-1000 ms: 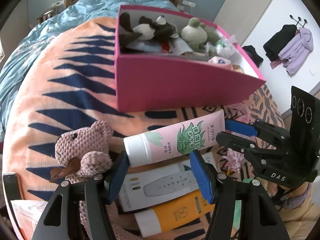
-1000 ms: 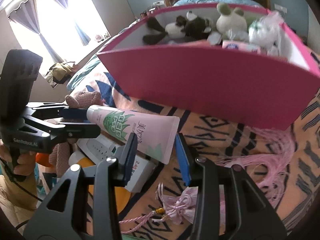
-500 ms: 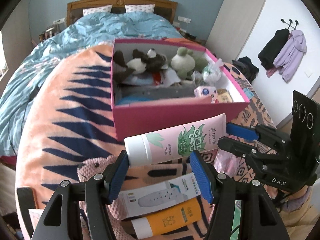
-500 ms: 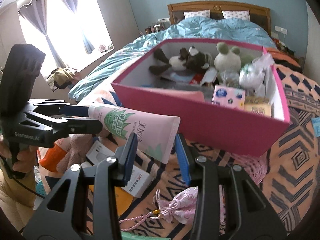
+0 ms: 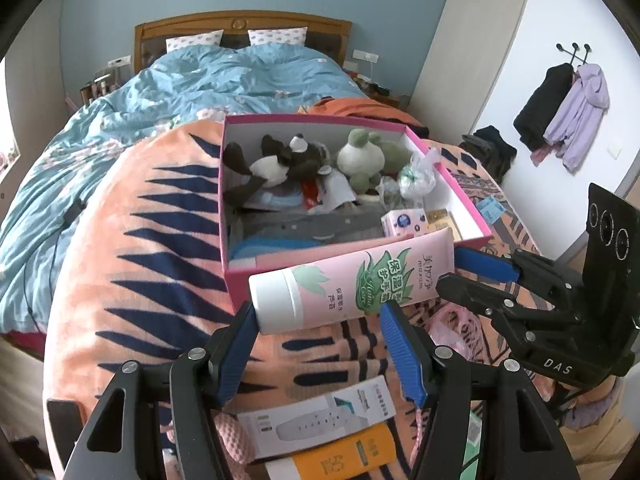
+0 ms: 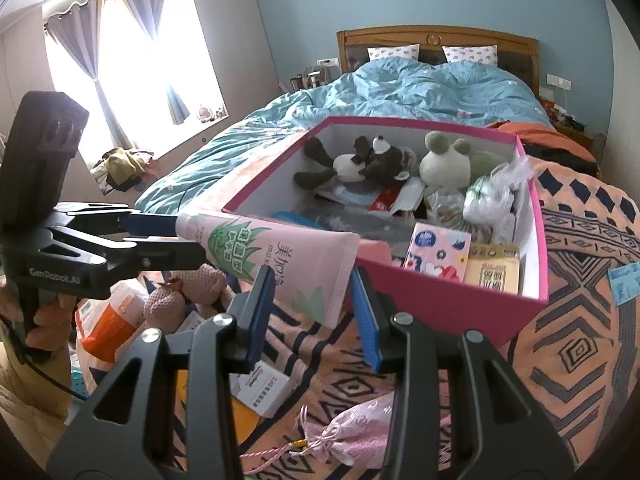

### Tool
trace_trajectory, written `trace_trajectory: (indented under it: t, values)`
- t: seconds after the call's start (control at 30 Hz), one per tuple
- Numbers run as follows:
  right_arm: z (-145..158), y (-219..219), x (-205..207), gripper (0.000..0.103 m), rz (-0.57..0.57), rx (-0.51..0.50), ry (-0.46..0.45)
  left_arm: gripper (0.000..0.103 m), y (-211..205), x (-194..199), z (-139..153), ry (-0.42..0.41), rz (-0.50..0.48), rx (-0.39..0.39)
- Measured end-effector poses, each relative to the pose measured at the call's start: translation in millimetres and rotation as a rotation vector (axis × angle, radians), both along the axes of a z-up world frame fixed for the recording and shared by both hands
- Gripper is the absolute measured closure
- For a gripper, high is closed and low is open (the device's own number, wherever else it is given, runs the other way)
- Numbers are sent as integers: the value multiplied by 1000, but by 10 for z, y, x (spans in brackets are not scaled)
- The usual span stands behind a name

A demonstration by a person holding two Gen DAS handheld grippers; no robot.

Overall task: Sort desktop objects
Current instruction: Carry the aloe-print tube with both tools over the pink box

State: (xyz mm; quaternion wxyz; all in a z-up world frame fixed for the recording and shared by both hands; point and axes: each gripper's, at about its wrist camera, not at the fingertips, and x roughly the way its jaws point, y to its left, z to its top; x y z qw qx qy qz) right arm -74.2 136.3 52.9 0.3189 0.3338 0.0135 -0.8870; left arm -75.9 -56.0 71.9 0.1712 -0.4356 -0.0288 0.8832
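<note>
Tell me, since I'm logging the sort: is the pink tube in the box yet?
Not yet. The pink tube lies sideways above the pink box's near wall, held between both grippers.

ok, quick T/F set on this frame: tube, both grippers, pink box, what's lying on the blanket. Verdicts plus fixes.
1. Both grippers hold the pink tube: left gripper at the cap end, right gripper at the crimped end. True.
2. The tube already lies inside the pink box. False: it is held in the air in front of the box's near wall.
3. The box is empty. False: a green frog plush and other items are inside.
4. An orange tube lies on the blanket below the left gripper. True.
</note>
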Motion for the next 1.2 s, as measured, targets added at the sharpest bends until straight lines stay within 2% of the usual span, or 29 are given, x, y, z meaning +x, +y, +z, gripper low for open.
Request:
trace_trajectory:
  t: [0.73,1.2]
  values:
    - [111,-23,-390,61,-10,-4,15,40,13,-384,66,5,34,8]
    - [1,-33,-633,61,-26,23,-12,40,40,-635,-30,-17,51,-2]
